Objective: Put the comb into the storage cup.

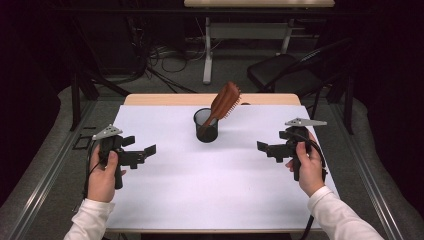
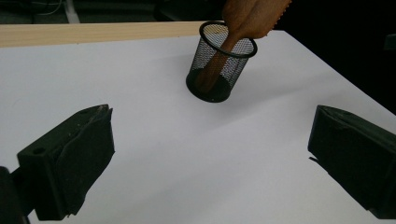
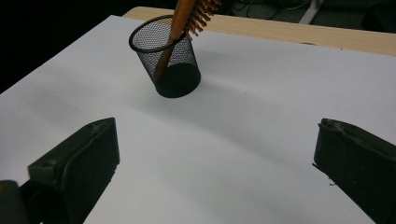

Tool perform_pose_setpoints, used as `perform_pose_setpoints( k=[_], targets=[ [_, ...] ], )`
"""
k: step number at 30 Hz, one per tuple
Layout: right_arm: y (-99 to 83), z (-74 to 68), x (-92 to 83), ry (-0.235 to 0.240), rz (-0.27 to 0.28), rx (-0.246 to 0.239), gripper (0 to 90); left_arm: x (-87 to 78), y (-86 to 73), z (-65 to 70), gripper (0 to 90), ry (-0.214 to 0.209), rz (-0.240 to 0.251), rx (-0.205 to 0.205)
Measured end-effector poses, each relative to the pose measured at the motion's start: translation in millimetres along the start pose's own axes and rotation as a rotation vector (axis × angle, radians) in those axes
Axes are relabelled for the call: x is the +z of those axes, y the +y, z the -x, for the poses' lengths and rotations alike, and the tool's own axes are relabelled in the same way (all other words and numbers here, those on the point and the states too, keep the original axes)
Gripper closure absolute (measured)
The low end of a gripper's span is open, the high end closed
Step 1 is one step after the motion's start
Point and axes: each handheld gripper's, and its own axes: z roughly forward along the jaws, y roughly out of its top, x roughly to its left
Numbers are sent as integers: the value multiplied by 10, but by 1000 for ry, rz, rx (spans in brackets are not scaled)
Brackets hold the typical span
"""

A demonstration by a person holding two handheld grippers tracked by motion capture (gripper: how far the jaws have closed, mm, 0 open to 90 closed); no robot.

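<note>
A black mesh cup (image 1: 206,126) (image 2: 220,65) (image 3: 167,56) stands upright on the white table sheet (image 1: 215,170), toward the back middle. A brown wooden hairbrush (image 1: 223,104) (image 2: 243,23) (image 3: 180,23) stands in it handle down, its head leaning out to the right. My left gripper (image 1: 150,150) (image 2: 210,161) is held at the left of the sheet, open, nothing between its jaws, aimed toward the cup. My right gripper (image 1: 260,146) (image 3: 215,168) is at the right, open and empty, also facing the cup. Both are well short of the cup.
The wooden table edge (image 1: 175,99) runs along the back of the sheet. Beyond it are a black chair (image 1: 285,70), a table leg (image 1: 207,55) and floor cables (image 1: 165,55). Bare white sheet lies between the grippers and in front of the cup.
</note>
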Motion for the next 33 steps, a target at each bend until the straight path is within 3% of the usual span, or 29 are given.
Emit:
perform_pose_setpoints(
  k=[14, 25, 33],
  targets=[
    [-288, 181, -105, 0, 6, 47, 0, -95, -207, -132, 5, -21, 24, -24],
    [-534, 230, -70, -14, 8, 54, 0, -108, -261, -170, 5, -8, 29, -12],
    [-646, 279, -68, -23, 29, 85, 0, -110, -292, -198, 6, -8, 52, -14]
  ],
)
